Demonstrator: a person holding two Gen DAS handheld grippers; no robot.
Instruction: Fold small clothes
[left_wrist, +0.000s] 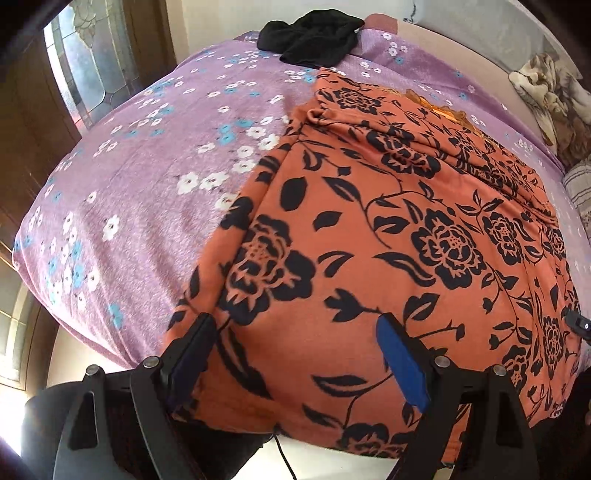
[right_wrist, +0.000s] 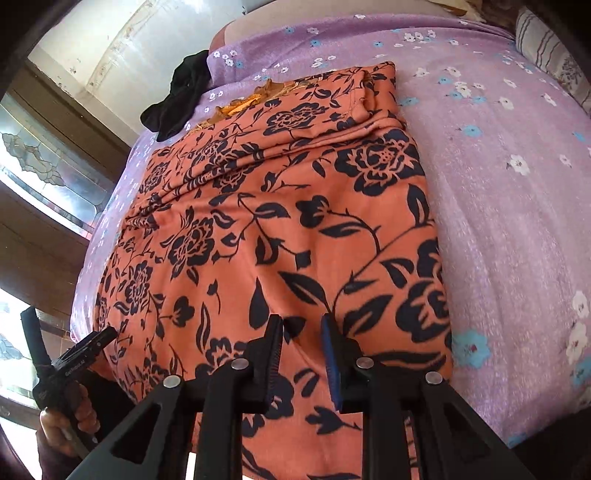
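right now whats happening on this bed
A person with a handheld gripper in each hand is working on an orange garment with black flowers, spread over a purple floral bedsheet. Both grippers sit at its near edge, which hangs over the bed's side. The left gripper is wide open over the cloth; the right gripper has its jaws close together, but a grip on fabric can't be confirmed. A black garment lies bunched at the far end.

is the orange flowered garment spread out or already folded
Mostly spread: the orange garment lies flat along the purple bedsheet, with only bunched folds at its far end. Neither view shows whether it is doubled over.
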